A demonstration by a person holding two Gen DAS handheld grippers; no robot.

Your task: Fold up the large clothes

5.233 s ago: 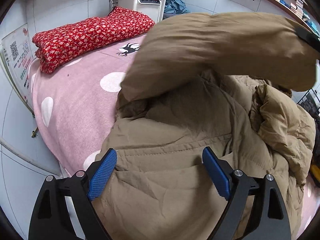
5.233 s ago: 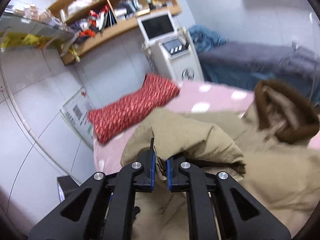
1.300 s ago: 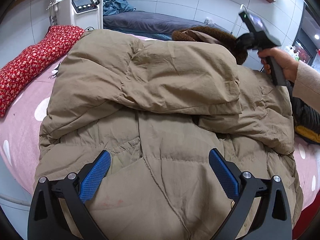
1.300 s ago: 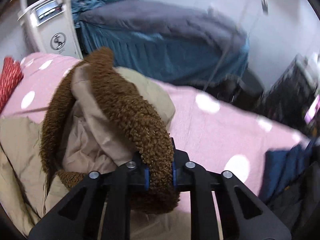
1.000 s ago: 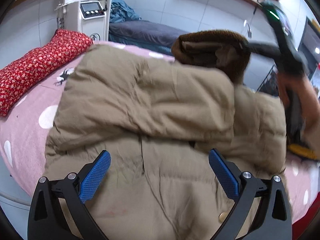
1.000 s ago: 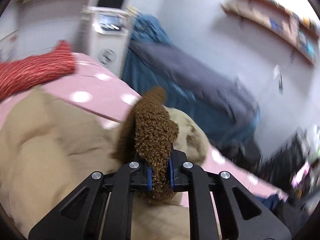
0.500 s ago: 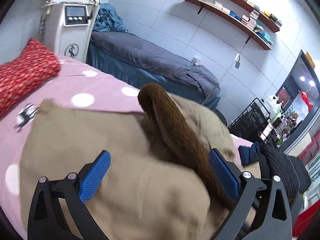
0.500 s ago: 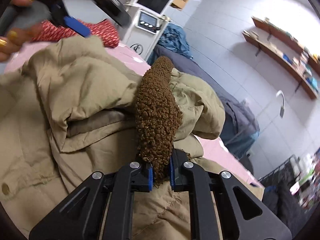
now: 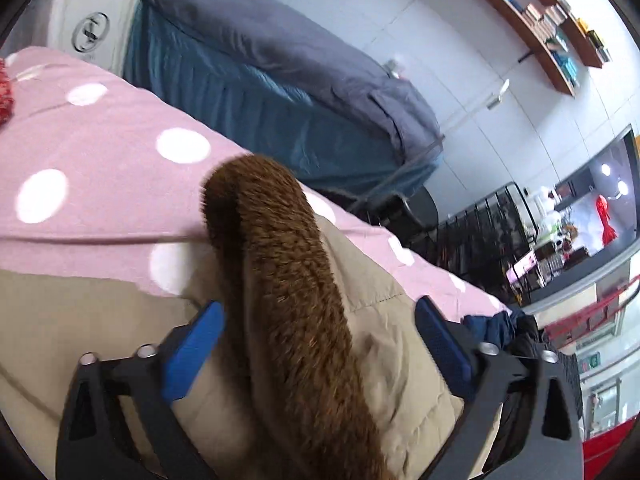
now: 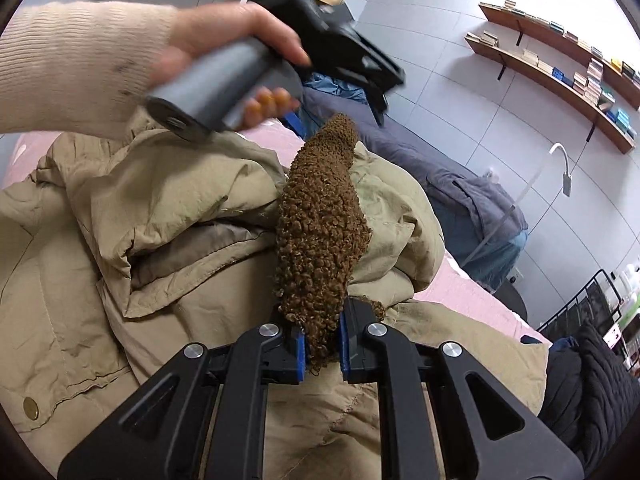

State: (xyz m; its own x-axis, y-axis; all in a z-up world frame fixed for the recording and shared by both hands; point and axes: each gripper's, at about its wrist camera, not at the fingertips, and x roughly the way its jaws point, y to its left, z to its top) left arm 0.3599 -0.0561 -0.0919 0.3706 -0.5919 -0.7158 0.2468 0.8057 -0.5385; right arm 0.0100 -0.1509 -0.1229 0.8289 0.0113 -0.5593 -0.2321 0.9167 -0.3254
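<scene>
A large tan padded coat (image 10: 168, 216) lies bunched on the pink dotted bed (image 9: 92, 184). Its hood has a brown curly fleece trim (image 10: 320, 232). My right gripper (image 10: 322, 350) is shut on the lower end of that trim. In the left wrist view the trim (image 9: 288, 296) runs up between the wide-open fingers of my left gripper (image 9: 316, 340), with tan hood fabric (image 9: 384, 340) under it. The left gripper also shows in the right wrist view (image 10: 296, 120), held in a hand above the far end of the trim.
A second bed with grey and blue covers (image 9: 288, 80) stands beyond the pink one. A white machine (image 9: 96, 20) is at the back left. Dark clothes (image 10: 588, 392) lie at the right. A black wire rack (image 9: 480, 232) and wall shelves (image 10: 560, 52) are further off.
My left gripper has moved forward and over the hood, so the brown trim now lies between its open fingers. My right gripper stays shut on the trim, the coat folded over itself.
</scene>
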